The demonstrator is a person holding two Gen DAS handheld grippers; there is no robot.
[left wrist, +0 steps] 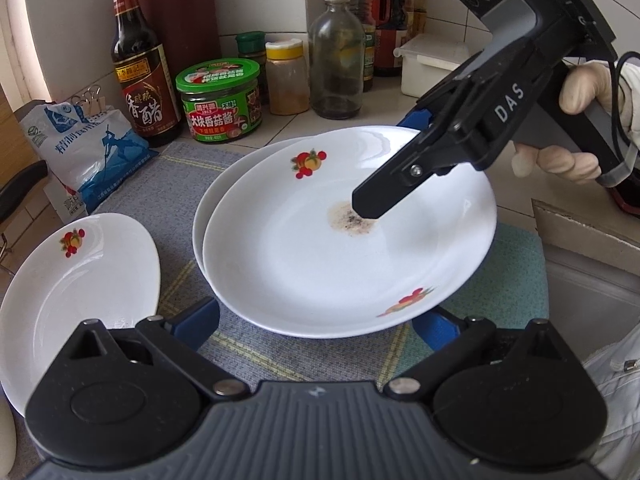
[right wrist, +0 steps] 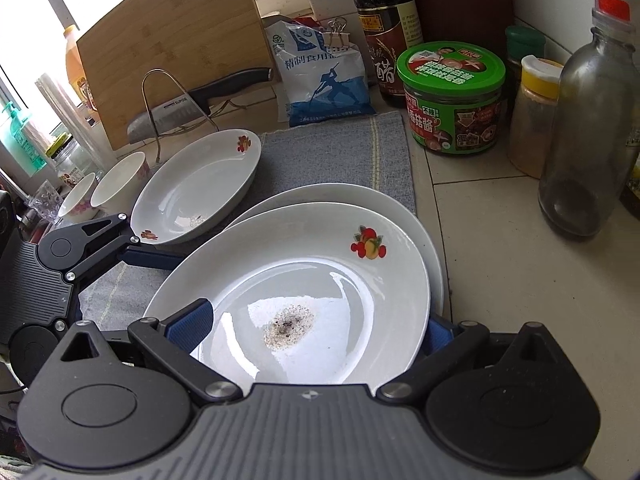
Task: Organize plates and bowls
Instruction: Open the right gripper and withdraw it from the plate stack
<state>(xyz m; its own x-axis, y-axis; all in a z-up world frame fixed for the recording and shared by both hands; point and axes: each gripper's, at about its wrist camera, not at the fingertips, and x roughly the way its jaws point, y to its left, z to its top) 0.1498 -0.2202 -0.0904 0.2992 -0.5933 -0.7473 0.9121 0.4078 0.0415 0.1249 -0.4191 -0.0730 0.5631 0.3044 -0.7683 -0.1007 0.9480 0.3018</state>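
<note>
A white plate with fruit prints and a brown stain [left wrist: 320, 248] [right wrist: 312, 292] lies on a second white plate [left wrist: 216, 196] [right wrist: 352, 196] on a grey-blue mat. My right gripper [left wrist: 384, 184] [right wrist: 316, 336] has one finger over the top plate and one under its rim; it seems shut on that rim. My left gripper [left wrist: 320, 320] is open, its blue pads either side of the plate's near edge. A third plate [left wrist: 80, 280] [right wrist: 196, 188] lies to the left. Two white bowls [right wrist: 108, 188] stand beyond it.
Along the tiled back wall stand a vinegar bottle [left wrist: 140, 76], a green-lidded jar [left wrist: 220, 100], a spice shaker [left wrist: 286, 80], a glass bottle [left wrist: 336, 60] and a salt bag [left wrist: 80, 148]. A cutting board [right wrist: 172, 52] and cleaver [right wrist: 180, 112] stand behind the third plate. A sink edge [left wrist: 580, 248] is right.
</note>
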